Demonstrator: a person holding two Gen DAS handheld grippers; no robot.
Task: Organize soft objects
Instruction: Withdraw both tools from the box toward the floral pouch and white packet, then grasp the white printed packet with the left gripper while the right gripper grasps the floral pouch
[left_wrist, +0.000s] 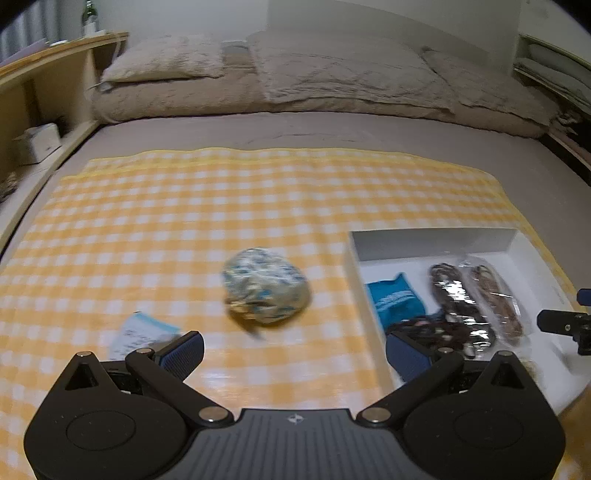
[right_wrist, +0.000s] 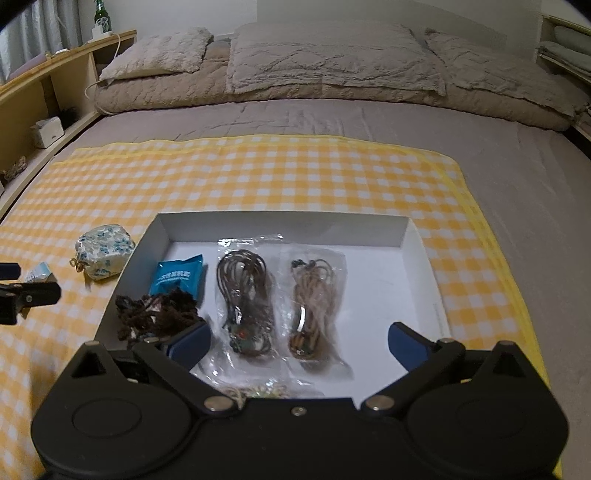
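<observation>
Left hand-held gripper (left_wrist: 293, 350), jaws apart and empty, faces the floral pouch (left_wrist: 266, 286) lying mid-frame on the checked cloth (left_wrist: 184, 221) left of the white box (left_wrist: 424, 240); next, likely, closing on it for boxing, while the right hand-held gripper (right_wrist: 299, 343) gapes over the box.

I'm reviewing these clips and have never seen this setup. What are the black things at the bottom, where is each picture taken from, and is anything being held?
The black shapes are hand-held two-finger grippers, each carrying a camera that looks along its blue fingers. One picture is from the left gripper, the other from the right gripper. Both are open and hold nothing. A yellow checked cloth lies on a bed. On it sits a white box holding a blue packet, two bagged cord bundles and dark yarn. Outside it lie a floral pouch and a small paper packet.
</observation>
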